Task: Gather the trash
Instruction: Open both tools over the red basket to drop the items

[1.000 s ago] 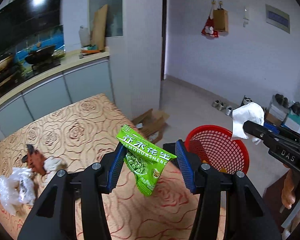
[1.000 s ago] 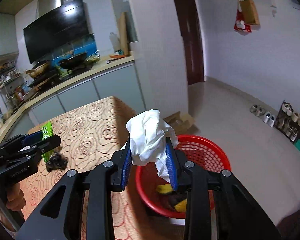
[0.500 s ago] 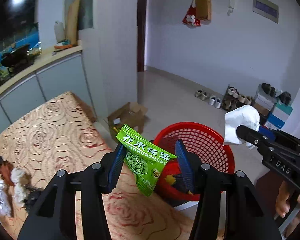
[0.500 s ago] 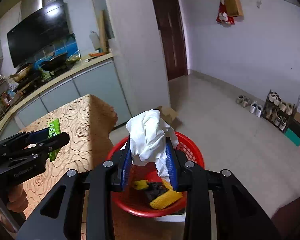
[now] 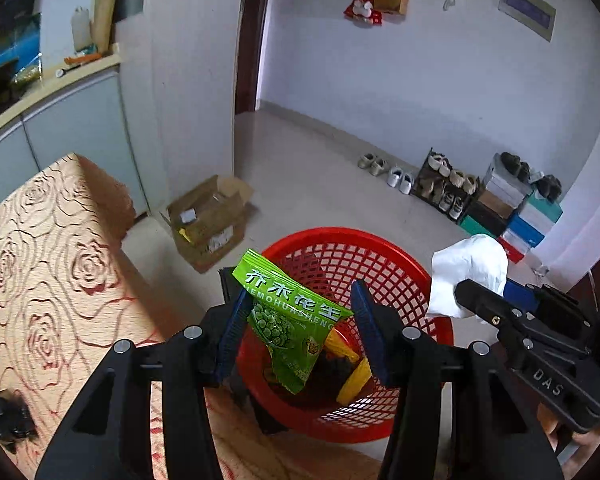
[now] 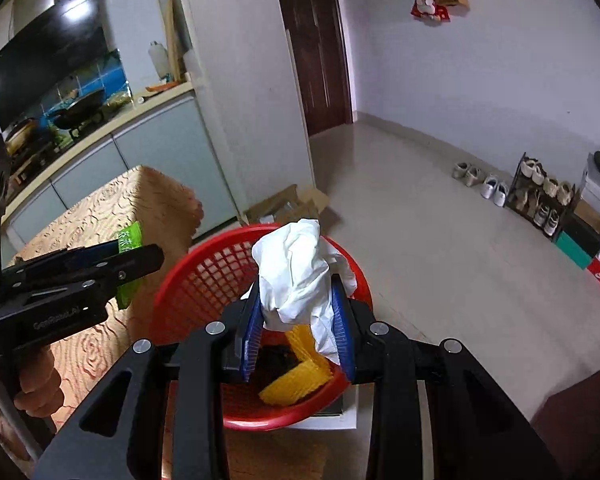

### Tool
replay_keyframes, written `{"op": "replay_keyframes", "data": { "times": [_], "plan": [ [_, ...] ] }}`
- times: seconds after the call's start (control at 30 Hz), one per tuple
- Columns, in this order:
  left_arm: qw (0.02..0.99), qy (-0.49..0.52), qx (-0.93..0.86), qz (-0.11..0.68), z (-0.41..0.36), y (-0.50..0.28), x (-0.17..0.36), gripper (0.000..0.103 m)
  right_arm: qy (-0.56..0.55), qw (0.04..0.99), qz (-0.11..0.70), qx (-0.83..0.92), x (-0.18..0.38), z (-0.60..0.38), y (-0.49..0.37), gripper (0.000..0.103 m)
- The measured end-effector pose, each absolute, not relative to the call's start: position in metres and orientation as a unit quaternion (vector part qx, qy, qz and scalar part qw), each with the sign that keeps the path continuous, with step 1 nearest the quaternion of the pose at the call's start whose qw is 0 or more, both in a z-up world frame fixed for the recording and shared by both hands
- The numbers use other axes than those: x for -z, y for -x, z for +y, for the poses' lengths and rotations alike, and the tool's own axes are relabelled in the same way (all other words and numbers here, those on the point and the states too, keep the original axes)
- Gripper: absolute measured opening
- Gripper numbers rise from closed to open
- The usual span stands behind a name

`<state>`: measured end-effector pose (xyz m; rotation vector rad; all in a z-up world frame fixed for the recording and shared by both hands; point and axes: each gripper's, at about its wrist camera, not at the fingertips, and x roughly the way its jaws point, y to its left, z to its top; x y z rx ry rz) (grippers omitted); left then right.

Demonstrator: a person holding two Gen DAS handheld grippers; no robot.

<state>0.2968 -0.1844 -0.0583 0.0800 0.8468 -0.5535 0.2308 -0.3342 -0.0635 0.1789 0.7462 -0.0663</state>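
Observation:
My left gripper (image 5: pixel 300 328) is shut on a green snack packet (image 5: pixel 296 320) and holds it over the red mesh basket (image 5: pixel 380 256). My right gripper (image 6: pixel 298 336) is shut on a crumpled white tissue (image 6: pixel 296 272) above the same basket (image 6: pixel 204 272). The basket holds yellow pieces (image 6: pixel 296 376) and something dark. The right gripper with the tissue (image 5: pixel 468 276) shows at the right of the left wrist view. The left gripper with the packet (image 6: pixel 130 240) shows at the left of the right wrist view.
The rose-patterned table (image 5: pixel 40 280) lies left of the basket, with dark scraps (image 5: pixel 4 416) near its left edge. An open cardboard box (image 5: pixel 208 220) sits on the floor behind. Shoes and a shoe rack (image 5: pixel 444 188) line the far wall.
Both grippers have moved right, from over the table to above the red basket, still holding the packet and the tissue.

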Motion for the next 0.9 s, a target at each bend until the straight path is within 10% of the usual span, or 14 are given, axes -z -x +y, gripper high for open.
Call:
{"op": "replay_keyframes", "data": {
  "times": [0.9],
  "plan": [
    [0.863,-0.023,0.281,0.418,-0.185,-0.303,0.055,0.073,-0.089,0.920,0.382,0.026,0.082,-0.329,-0.233,0.058]
  ]
}}
